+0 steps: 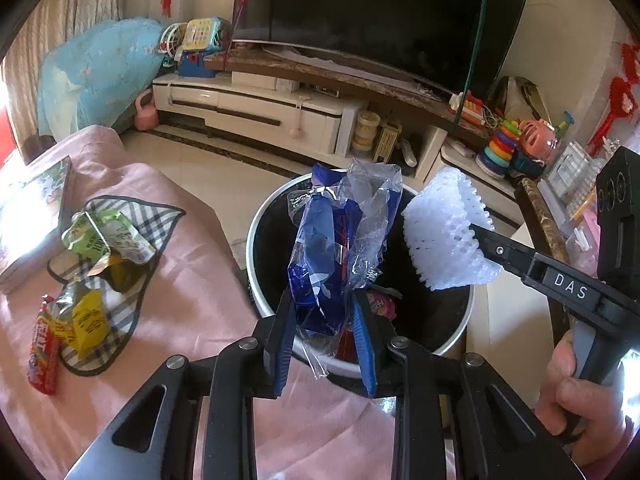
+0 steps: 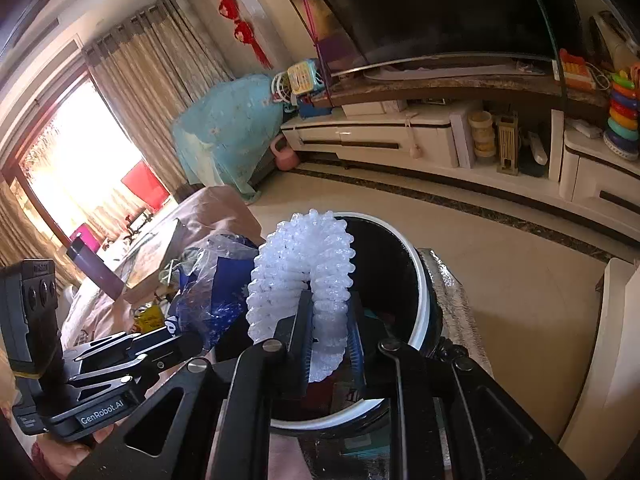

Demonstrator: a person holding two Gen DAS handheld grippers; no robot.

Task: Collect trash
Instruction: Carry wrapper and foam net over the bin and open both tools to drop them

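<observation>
A: We are pinching the blue-and-clear plastic wrapper (image 1: 340, 248) in our left gripper (image 1: 326, 344), the two fingers closed narrow on its lower end. The wrapper is standing up from between them, directly above the open mouth of the trash bin (image 1: 256, 240).

B: And on our other side we are clamping the white foam fruit net (image 2: 300, 276) in the right gripper (image 2: 330, 344). Its fingers are pressing on one end of the net, and the rest is curling up and over the left finger in an arch. It is hanging over the bin (image 2: 420, 280) as well, just beside the wrapper (image 2: 216, 292).

A: From the left wrist view we are seeing that net (image 1: 444, 228) held out over the bin's right rim, the right gripper (image 1: 486, 246) coming in from the right.

B: Inside the bin we are making out a pink packet (image 1: 382, 304) near our left fingers.

A: On the pink tablecloth (image 1: 192, 280) to the left, more trash is lying well apart from both grippers: a green crumpled carton (image 1: 104, 236), a yellow packet (image 1: 90, 322) and a red candy wrapper (image 1: 44, 350), all on or beside a checked cloth mat (image 1: 136, 216).
</observation>
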